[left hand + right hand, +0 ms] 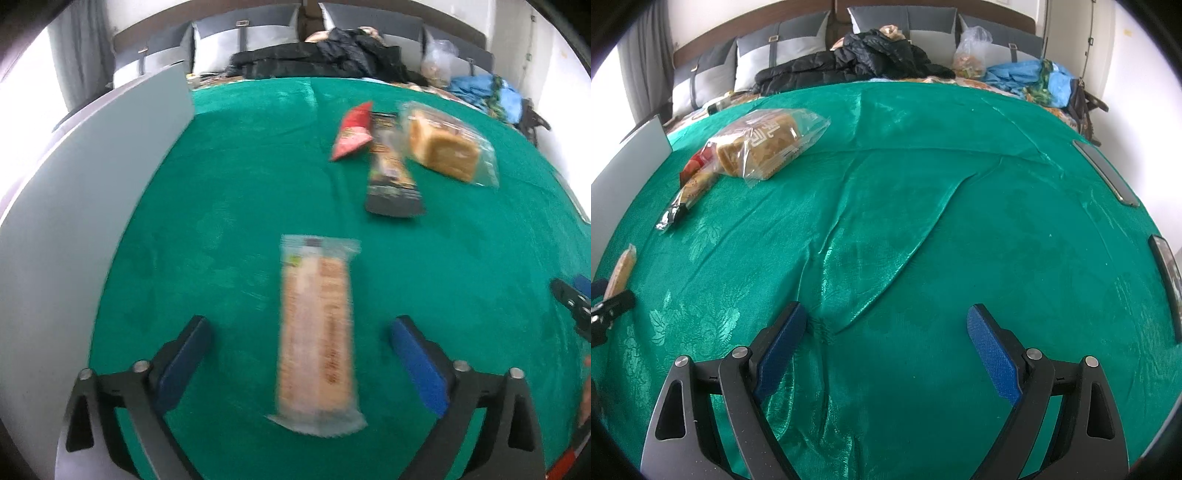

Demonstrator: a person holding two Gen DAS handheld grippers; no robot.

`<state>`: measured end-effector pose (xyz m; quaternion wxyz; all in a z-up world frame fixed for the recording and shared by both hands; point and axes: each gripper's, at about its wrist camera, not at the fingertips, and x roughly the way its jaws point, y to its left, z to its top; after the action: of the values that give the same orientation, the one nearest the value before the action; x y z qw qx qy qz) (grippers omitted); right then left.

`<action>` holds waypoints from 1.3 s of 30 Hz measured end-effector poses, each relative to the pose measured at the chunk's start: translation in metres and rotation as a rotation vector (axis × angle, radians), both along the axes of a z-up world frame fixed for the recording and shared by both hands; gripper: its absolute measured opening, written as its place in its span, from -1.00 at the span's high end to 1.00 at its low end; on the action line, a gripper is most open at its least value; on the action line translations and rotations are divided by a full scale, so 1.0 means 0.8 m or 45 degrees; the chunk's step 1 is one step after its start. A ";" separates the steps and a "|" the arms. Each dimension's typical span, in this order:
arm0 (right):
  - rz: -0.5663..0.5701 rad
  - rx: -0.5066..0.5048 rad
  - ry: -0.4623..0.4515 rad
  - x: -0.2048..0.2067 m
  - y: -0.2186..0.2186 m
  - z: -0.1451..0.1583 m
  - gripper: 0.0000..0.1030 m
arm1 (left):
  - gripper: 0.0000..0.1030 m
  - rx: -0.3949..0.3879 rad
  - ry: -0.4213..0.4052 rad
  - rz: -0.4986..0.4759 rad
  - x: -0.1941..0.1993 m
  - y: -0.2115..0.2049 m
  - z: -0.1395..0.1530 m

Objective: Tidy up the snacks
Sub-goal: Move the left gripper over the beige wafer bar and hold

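Four snack packs lie on the green cloth [240,177]; surface beneath looks like a bed, so no tabletop named. Cracker sleeve [317,332] lies flat between the fingers of the left tool [301,354], long axis running straight away from the camera, crimped ends near and far; fingers spread wide, pads clear of the wrapper on both sides; left view blurred. Farther off and to the right, three packs clustered: red pouch [352,131], dark bar pack [391,170] pointing roughly the same way as the sleeve with its far end tucked between its neighbours, and bagged bread loaf [447,147] angled across. Grey board [85,177] stands upright along the left edge of the cloth. Right tool [886,332] spread, nothing between its fingers, only wrinkled cloth below. Black jacket [857,59], clear bag [971,51] and blue bundle [1023,75] sit beyond the cloth, against grey pillows [779,48].
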<state>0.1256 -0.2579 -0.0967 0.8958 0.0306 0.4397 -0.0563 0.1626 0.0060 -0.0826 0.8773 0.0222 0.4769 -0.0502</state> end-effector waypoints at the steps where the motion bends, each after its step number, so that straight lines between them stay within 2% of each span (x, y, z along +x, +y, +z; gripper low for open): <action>1: 0.000 0.000 0.000 0.000 0.000 0.000 -0.77 | -1.00 0.000 -0.001 0.010 0.005 0.002 -0.002; 9: 0.000 0.000 0.000 0.000 0.000 0.000 -0.77 | -1.00 -0.007 -0.048 0.024 0.006 0.008 -0.007; 39: -0.008 -0.001 -0.007 0.000 0.000 -0.001 -0.77 | -1.00 -0.007 -0.050 0.025 0.005 0.008 -0.008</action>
<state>0.1259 -0.2581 -0.0972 0.8969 0.0318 0.4371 -0.0594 0.1669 0.0121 -0.0889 0.8870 0.0160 0.4596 -0.0426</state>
